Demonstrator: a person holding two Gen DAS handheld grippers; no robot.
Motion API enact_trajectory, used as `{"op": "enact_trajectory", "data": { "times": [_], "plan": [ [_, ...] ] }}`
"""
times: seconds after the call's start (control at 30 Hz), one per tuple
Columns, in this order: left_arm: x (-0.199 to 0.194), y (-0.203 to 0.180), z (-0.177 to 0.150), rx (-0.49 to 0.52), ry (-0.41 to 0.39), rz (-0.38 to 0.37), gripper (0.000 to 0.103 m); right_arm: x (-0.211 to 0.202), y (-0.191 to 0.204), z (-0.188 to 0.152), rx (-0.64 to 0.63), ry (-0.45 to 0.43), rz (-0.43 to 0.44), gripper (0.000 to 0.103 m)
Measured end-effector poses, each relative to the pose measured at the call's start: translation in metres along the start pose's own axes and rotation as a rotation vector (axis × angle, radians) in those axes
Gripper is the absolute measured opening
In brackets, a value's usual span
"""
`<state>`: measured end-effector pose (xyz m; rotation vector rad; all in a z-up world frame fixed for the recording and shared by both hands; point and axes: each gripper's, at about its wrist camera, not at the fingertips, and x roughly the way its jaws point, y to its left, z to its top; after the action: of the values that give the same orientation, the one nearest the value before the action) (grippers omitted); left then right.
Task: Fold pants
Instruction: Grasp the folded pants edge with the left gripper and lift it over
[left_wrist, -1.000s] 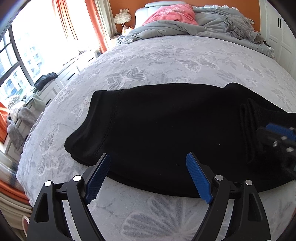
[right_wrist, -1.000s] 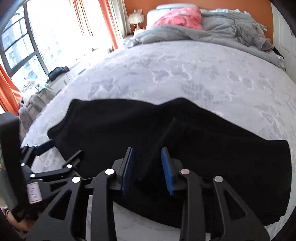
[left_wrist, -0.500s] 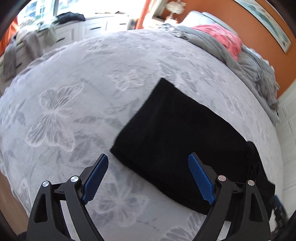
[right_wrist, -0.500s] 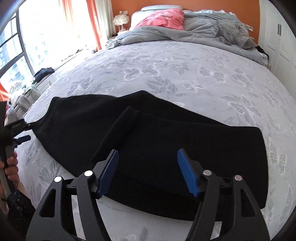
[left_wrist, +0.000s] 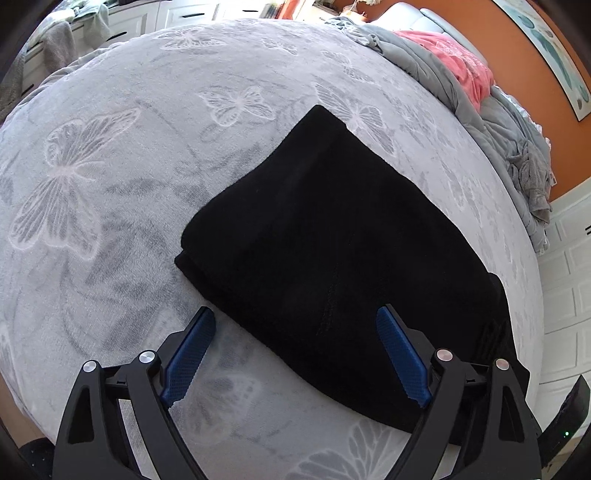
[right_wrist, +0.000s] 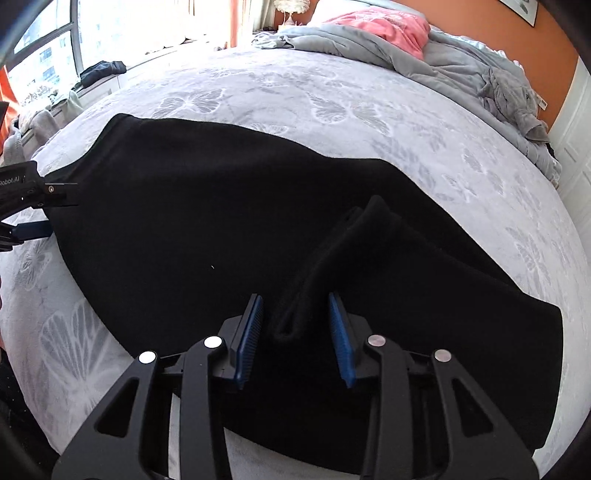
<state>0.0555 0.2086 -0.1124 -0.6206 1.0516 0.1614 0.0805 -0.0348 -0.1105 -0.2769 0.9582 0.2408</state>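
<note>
We find the black pants (right_wrist: 229, 229) lying flat on the grey butterfly-patterned bedspread (right_wrist: 332, 99), near the foot edge of the bed, stretched crosswise. Along their near side a raised ridge of cloth (right_wrist: 332, 254) stands up from the flat layer — it runs straight into the right gripper (right_wrist: 295, 317), whose blue-padded fingers (right_wrist: 249, 332) flank it on either side with a visible gap, so the tongs are partly spread and not pinching the fabric. In the left wrist view the pants (left_wrist: 332, 236) show a layered end pointing toward the left gripper (left_wrist: 295, 328); its blue pads (left_wrist: 190, 354) are spread wide, one over bare bedspread (left_wrist: 110, 184), the other over black cloth, holding nothing. From the right wrist view the left gripper (right_wrist: 48, 210) sits at the pants' far left end, just beside the cloth — contact we cannot confirm. Beyond, a rumpled grey duvet (right_wrist: 461, 62) and a pink garment (right_wrist: 380, 26) lie at the head of the bed against an orange wall (left_wrist: 532, 74); a window (right_wrist: 44, 48) stands at the left.
</note>
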Motion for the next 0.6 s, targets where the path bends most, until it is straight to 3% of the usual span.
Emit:
{"op": "enact_trajectory", "data": {
  "times": [0.2,0.27,0.33,0.43,0.47,0.6],
  "plan": [
    [0.009,-0.007,0.001,0.095,-0.044,-0.052,0.089,0.002,0.007,0.001,-0.021,-0.002,-0.066,0.051],
    [0.010,-0.007,0.001,0.113,-0.049,-0.058,0.066,0.003,0.007,0.002,-0.021,0.001,-0.082,0.055],
    [0.010,-0.005,0.001,0.107,-0.046,-0.066,0.056,0.003,0.004,0.003,-0.009,0.004,-0.083,0.059],
    [0.010,0.003,0.006,0.074,-0.036,-0.104,0.028,0.004,0.001,0.005,0.000,0.006,-0.081,0.064],
    [0.011,0.006,0.007,0.056,-0.025,-0.131,0.023,0.004,0.001,0.005,-0.001,0.006,-0.085,0.067],
    [0.010,0.008,0.009,0.023,-0.012,-0.174,0.017,0.005,-0.002,0.007,0.007,0.009,-0.081,0.072]
  ]
}}
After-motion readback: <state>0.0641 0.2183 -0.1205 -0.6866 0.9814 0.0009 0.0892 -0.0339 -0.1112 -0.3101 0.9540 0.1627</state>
